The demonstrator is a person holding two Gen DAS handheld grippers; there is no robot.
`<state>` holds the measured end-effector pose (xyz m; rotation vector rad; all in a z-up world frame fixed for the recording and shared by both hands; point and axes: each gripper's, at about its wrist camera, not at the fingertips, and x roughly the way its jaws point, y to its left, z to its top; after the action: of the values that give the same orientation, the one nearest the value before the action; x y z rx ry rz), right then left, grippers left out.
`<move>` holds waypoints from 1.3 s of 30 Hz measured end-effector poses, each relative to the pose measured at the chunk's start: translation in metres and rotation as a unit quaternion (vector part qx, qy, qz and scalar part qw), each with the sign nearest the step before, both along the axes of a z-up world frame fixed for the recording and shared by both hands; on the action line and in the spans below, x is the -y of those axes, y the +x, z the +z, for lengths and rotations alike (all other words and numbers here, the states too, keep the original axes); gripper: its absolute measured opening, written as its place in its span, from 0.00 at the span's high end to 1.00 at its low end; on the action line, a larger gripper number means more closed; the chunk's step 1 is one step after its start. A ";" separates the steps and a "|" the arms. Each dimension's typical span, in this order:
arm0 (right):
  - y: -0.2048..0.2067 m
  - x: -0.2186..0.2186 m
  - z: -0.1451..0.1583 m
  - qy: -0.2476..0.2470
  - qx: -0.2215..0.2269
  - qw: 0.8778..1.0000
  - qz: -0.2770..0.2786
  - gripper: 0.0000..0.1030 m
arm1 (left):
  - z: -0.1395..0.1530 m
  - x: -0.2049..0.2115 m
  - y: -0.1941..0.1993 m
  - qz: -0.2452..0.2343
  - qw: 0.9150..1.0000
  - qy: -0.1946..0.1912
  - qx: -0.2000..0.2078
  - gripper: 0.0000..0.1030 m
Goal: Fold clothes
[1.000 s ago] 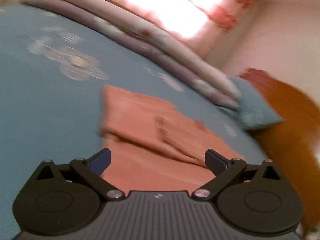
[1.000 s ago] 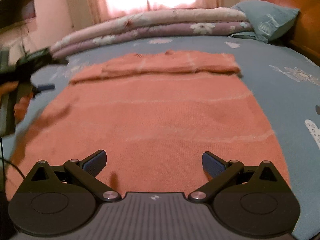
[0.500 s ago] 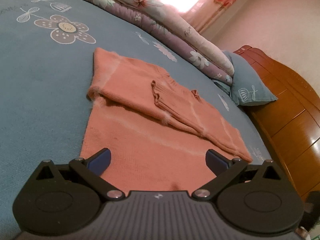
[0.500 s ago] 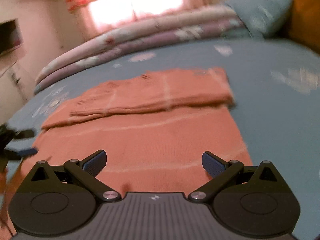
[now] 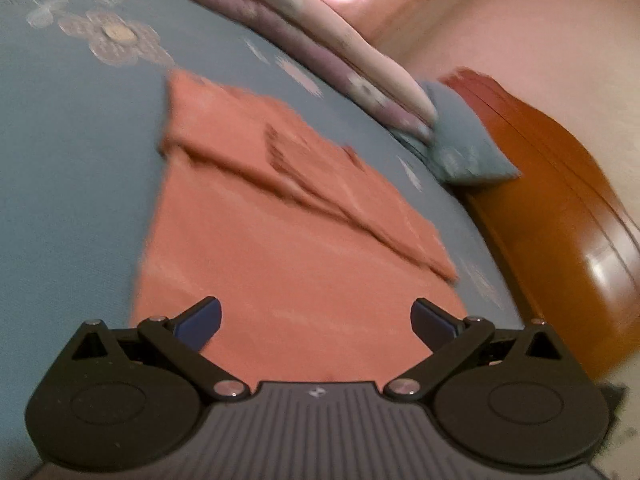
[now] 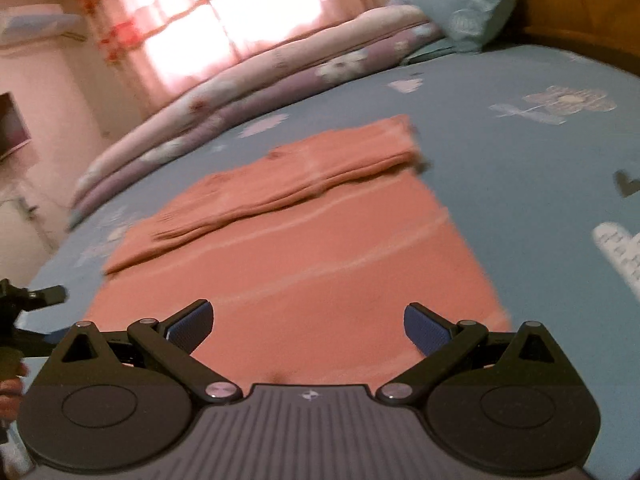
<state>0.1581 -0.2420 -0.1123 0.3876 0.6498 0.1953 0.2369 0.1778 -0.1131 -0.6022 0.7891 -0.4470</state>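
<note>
An orange knit sweater [image 5: 296,264] lies flat on a blue bedsheet [image 5: 72,168] printed with pale flowers, filling the middle of both wrist views; in the right wrist view the sweater [image 6: 304,264] runs from the lower centre up toward the middle of the frame. Its far end is folded back over the body, making a thicker band across the upper part of the garment, with faint pale stripes crossing the lower part. The left gripper [image 5: 316,320] sits at the bottom centre of its frame with its blue-padded fingers spread wide and nothing between them, just above the near edge of the sweater. The right gripper [image 6: 308,322] is likewise spread wide and empty at the bottom centre of its view, over the same near edge; whether either touches the cloth cannot be told. At the far left edge of the right wrist view, part of the left gripper [image 6: 24,308] shows beside the sweater's corner. A rolled floral quilt [image 6: 256,76] lies along the far side of the bed, a blue pillow [image 5: 468,148] rests at its end, and a wooden headboard [image 5: 560,216] stands at the right of the left wrist view. Both views are blurred.
</note>
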 end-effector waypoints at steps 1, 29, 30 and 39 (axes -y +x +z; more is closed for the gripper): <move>-0.004 -0.004 -0.001 0.006 -0.001 1.000 0.012 0.00 | 0.000 0.005 -0.008 -0.018 1.000 -0.014 -0.002 0.02; -0.066 -0.037 -0.014 -0.141 0.027 0.982 0.120 0.00 | 0.010 0.061 -0.142 0.069 0.997 0.033 0.025 0.01; -0.068 -0.032 -0.016 -0.127 0.022 0.984 0.123 0.00 | 0.008 0.067 -0.140 0.063 0.997 0.044 0.025 0.01; -0.107 -0.008 -0.018 -0.156 0.040 0.980 0.120 0.00 | -0.012 0.073 -0.149 0.067 0.997 0.033 0.000 0.01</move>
<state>0.0516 -0.2338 -0.1303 -0.0027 0.6345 0.3321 0.0875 0.1053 -0.1256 -0.5892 0.7550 -0.2973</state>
